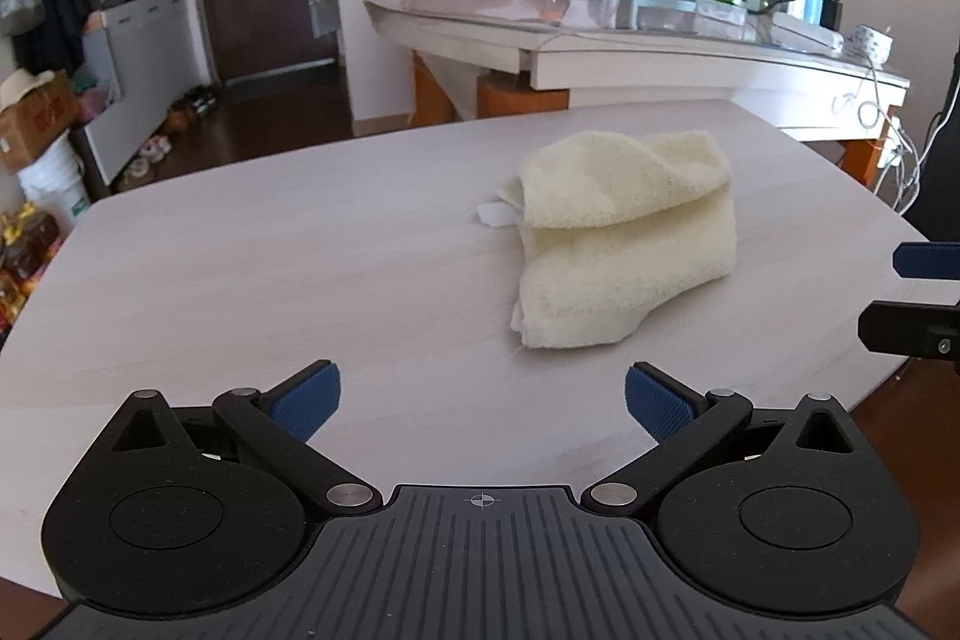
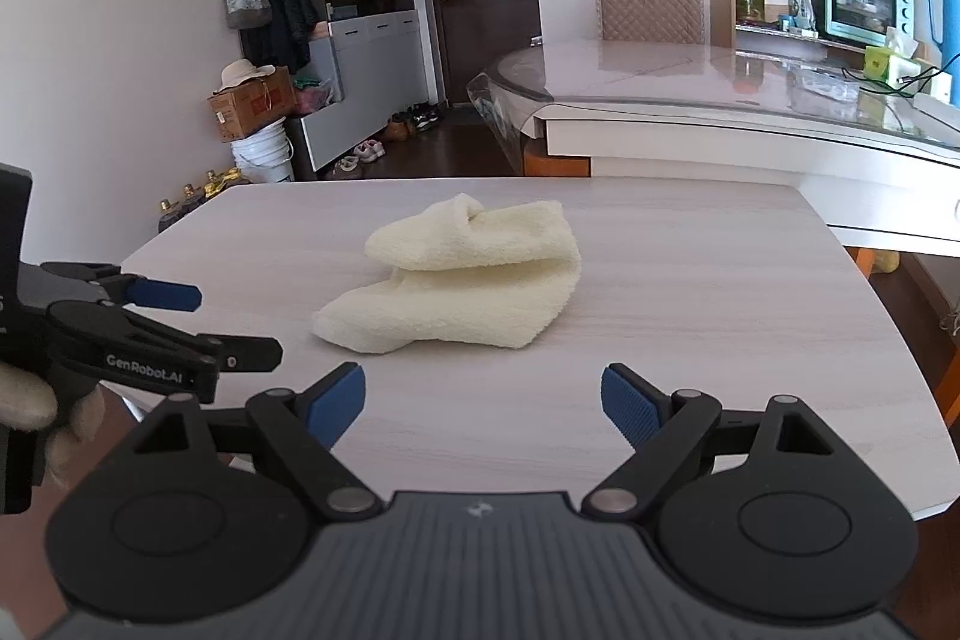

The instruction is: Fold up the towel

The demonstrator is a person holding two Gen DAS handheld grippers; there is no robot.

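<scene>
cream towel [image 1: 624, 232] lies loosely doubled and lumpy mid-frame on the bench [image 1: 300, 280], left tool [image 1: 483, 403] and right tool [image 2: 483, 403] both spread apart, empty, short of it; any regrasp should pinch matching corners, keeping edges aligned.

One towel [image 1: 624, 232], two tools (left [image 1: 483, 403], right [image 2: 483, 400]), two tables [image 1: 240, 280].

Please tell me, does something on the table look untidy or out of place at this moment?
Yes. The cream towel lies in a loose, crooked heap on the table, its layers uneven and edges not lined up. A small white tag sticks out at one side. Both grippers, left and right, have open, empty jaws.
</scene>
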